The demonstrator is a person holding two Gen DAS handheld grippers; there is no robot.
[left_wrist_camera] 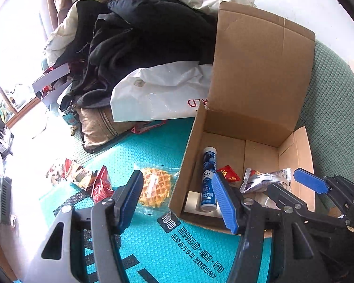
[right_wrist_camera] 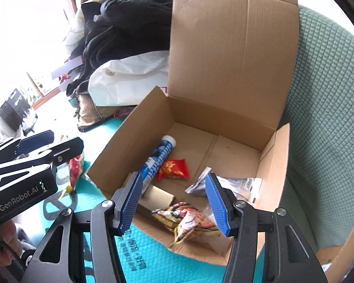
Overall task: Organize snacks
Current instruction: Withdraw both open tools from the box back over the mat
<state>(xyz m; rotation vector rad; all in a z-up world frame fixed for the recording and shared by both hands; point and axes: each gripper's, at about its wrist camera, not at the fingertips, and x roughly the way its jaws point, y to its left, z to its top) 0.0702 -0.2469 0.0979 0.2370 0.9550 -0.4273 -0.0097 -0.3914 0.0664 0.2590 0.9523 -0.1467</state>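
Cardboard box [right_wrist_camera: 224, 122] stands open on the teal mat [left_wrist_camera: 153, 240], already holding a blue tube [right_wrist_camera: 157, 162], a red packet [right_wrist_camera: 173, 168], a silver pouch [right_wrist_camera: 236, 184] and a patterned packet [right_wrist_camera: 188, 221] near its front edge. Both the left hand-held gripper [left_wrist_camera: 177, 202] and the right hand-held gripper [right_wrist_camera: 174, 202] hang part-open and empty. The next step is probably the waffle packet [left_wrist_camera: 154, 187] just left of the box, with the red snack packets [left_wrist_camera: 99, 185] further left; the left one should come down squarely over the waffle, pinch the wrapper's edge rather than crush the waffle, and clear the box wall before releasing.
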